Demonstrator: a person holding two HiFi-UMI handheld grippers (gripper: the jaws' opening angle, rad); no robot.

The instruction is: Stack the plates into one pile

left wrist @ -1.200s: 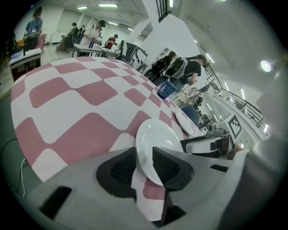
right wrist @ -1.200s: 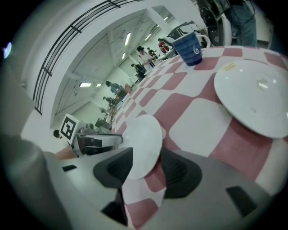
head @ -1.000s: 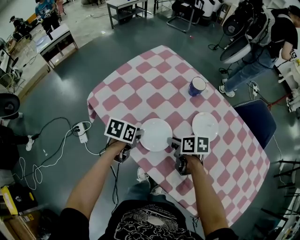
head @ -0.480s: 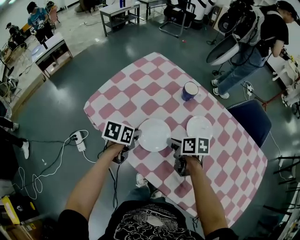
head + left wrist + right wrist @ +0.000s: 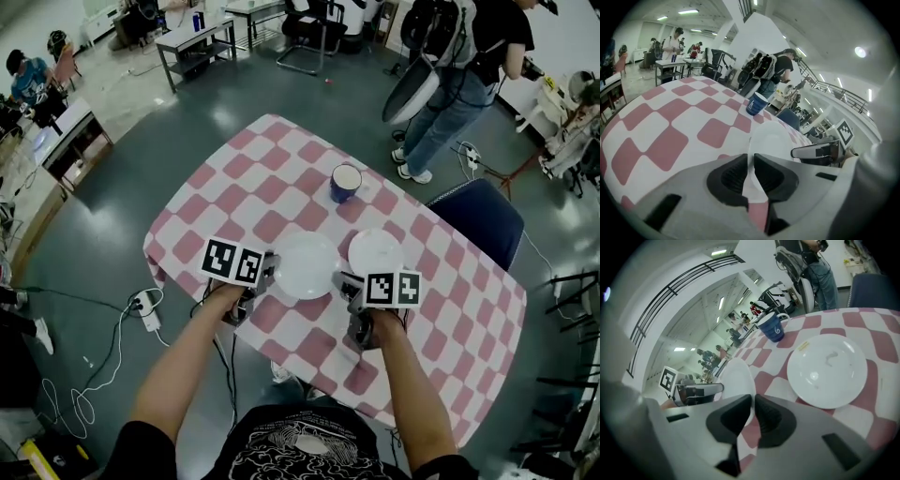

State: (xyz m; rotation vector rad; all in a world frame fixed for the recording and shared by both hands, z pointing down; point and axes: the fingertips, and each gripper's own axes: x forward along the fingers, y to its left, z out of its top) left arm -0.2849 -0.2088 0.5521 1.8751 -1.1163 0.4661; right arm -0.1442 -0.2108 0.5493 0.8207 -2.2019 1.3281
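A white plate [image 5: 305, 264] is held off the pink-checked table [image 5: 234, 202] by its two opposite rims. My left gripper [image 5: 269, 273] is shut on its left rim [image 5: 751, 161], and its jaws have just been closing on that rim. The right gripper [image 5: 344, 282] is shut on the right rim [image 5: 740, 380]; its jaws have also just closed on it. A second white plate [image 5: 377, 250] lies flat on the table just to the right [image 5: 827, 369]. Each gripper shows in the other's view, the right gripper [image 5: 820, 151] and the left gripper [image 5: 696, 390].
A blue cup [image 5: 345, 183] stands behind the two plates [image 5: 756, 103] [image 5: 772, 328]. A dark blue chair [image 5: 478, 220] sits at the table's right edge. People stand beyond the table at the back right [image 5: 459, 66]. Cables and a power strip [image 5: 145, 302] lie on the floor to the left.
Both grippers have risen with the plate between them and carried it rightward, closer to the second plate. The head view has shifted as well.
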